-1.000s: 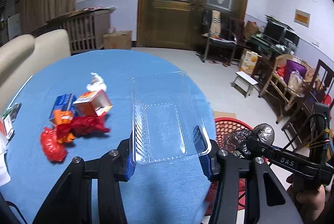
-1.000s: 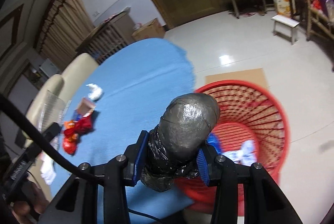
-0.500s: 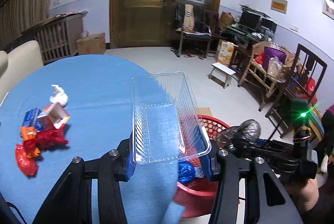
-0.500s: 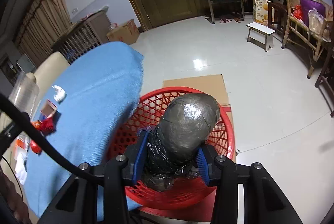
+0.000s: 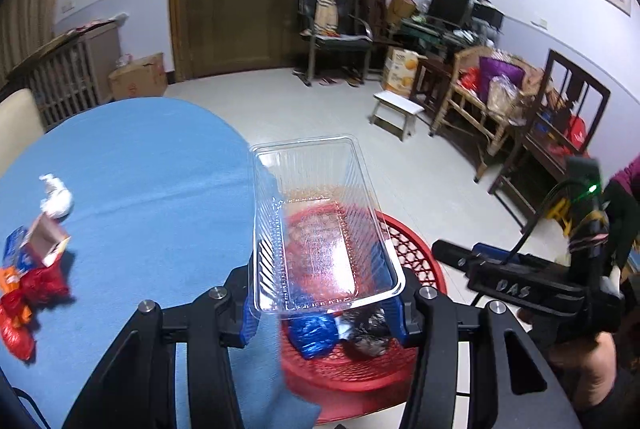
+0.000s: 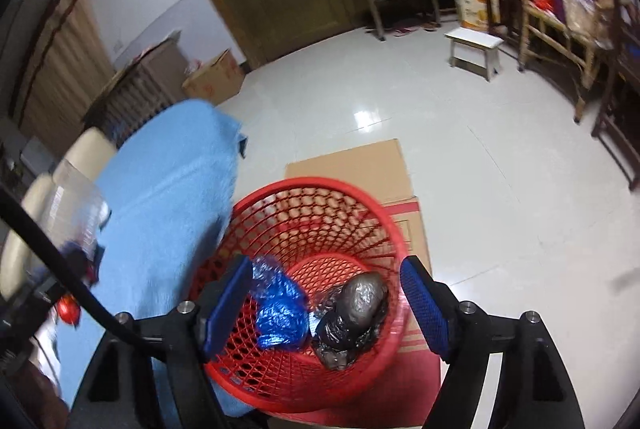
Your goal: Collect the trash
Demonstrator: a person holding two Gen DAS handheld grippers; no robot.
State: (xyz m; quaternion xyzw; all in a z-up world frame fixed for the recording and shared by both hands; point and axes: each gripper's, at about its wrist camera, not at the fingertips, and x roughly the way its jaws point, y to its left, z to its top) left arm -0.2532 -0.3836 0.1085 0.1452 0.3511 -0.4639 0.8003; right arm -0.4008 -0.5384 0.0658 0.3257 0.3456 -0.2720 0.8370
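So the left tongs are clamped on the near end of a clear plastic tray, pads pressed on both its sides, and the tray hangs out past the table's right edge, right over the red basket. The right tongs have just been opening and now stand wide with nothing between the pads; they hang above the basket mouth. Down in the basket lies the black-wrapped bundle, up against its right wall, with a crumpled blue wrapper just beside it on the left. The basket stands on the floor on a flat sheet of cardboard, touching the hanging edge of the blue cloth on the table. Still on the table, near its left edge: a red wrapper, a small open carton just behind it, and a white crumpled wad a bit further back. Beyond that, a little white stool well out on the floor.
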